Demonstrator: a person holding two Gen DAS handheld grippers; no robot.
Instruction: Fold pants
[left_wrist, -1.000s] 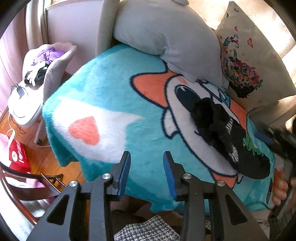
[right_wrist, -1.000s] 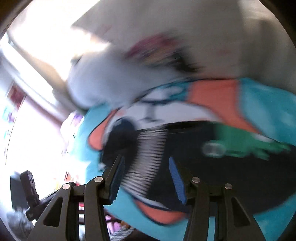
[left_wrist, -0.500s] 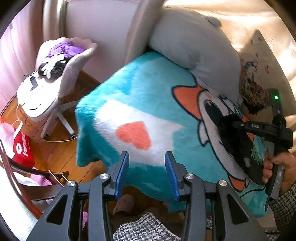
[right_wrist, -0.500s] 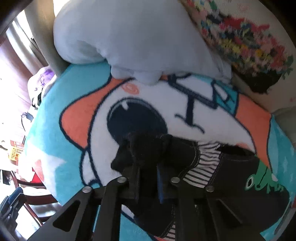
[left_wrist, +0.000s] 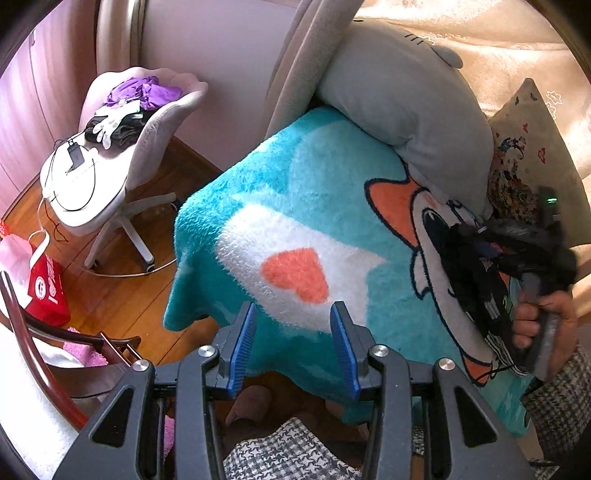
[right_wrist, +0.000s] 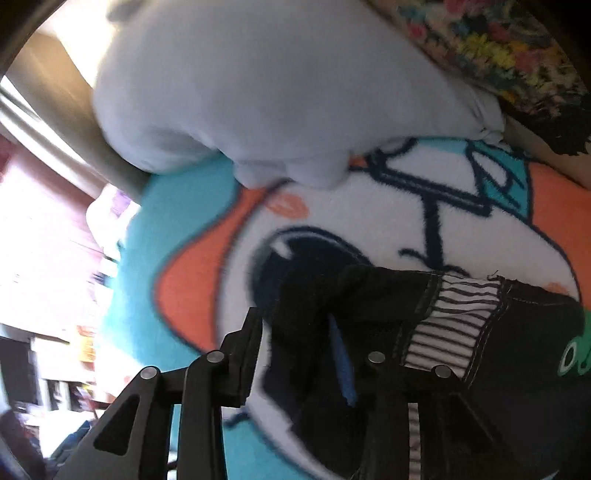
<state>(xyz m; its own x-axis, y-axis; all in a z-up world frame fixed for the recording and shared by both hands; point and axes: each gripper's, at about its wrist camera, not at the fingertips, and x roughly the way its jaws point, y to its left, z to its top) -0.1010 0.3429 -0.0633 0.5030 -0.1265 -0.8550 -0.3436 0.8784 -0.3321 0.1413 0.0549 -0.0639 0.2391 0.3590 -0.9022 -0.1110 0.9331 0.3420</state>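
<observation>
Pants (right_wrist: 461, 332) betw. right gripper (right_wrist: 299, 354) fingers (right_wrist: 341, 362) — on blanket (right_wrist: 184, 206); left gripper (left_wrist: 293, 347) apart

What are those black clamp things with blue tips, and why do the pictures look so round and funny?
They are grippers, a bit like big tongs. A person holds one in each hand, and each has a small camera looking out along its two fingers. That camera's lens bends everything into a round shape.

One picture comes from the left gripper. Its blue fingers are open and hold nothing. In front is a fluffy turquoise blanket with an orange heart and a cartoon face. A grey pillow lies behind it, and a pink chair stands on the floor.

At that picture's right edge you see the person's hand holding the right gripper. The other picture is from that one. It is closed on the black pants, the ones being folded.
</observation>
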